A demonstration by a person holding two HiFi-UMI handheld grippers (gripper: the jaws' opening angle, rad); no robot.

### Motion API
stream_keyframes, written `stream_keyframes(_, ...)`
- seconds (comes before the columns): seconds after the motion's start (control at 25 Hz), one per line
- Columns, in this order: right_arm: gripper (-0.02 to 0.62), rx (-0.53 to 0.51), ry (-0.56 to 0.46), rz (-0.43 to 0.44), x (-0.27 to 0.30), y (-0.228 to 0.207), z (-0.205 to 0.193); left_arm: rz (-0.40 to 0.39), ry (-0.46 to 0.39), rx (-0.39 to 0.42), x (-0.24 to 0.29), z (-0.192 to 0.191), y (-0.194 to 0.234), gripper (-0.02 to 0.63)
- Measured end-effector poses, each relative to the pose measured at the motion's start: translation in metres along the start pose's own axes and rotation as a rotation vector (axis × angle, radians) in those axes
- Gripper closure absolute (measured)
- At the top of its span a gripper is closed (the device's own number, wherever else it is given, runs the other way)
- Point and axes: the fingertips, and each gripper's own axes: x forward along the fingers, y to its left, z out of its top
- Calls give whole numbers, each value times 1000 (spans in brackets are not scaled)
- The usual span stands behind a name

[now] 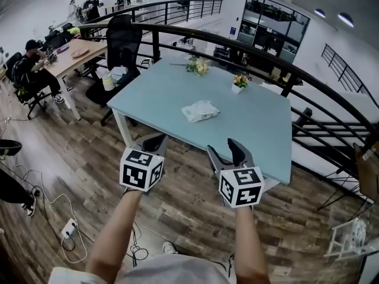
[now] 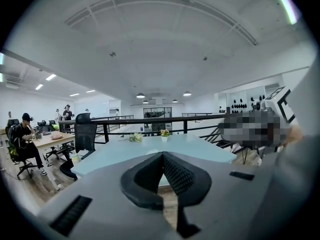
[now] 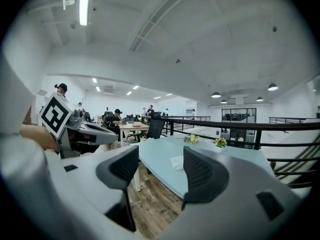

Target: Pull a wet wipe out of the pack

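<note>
Our left gripper (image 1: 157,139) has its jaws clenched together on nothing. Our right gripper (image 1: 221,147) has its jaws spread, empty. The wipe pack (image 1: 200,110) lies on the tabletop (image 1: 260,129), well ahead of both.

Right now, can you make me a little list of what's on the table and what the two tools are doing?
table: light blue
wipes pack: lying flat near the middle, untouched
flowers: a small pot and a loose bunch, far side
left tool: shut, empty, short of the table
right tool: open, empty, short of the table
</note>
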Motion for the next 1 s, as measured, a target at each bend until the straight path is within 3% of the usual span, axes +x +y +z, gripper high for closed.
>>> stream_keyframes(0.24,318,32,2,-28,21,2,3,-45,16,-3,11,-7,18,612)
stream_keyframes(0.56,318,54,-5,-55,39,8,6,-49,21,3,19,-12,43,612)
stream_keyframes(1.0,318,59,-11,-65,63,2,10,-89,39,25,43,-12,46,612)
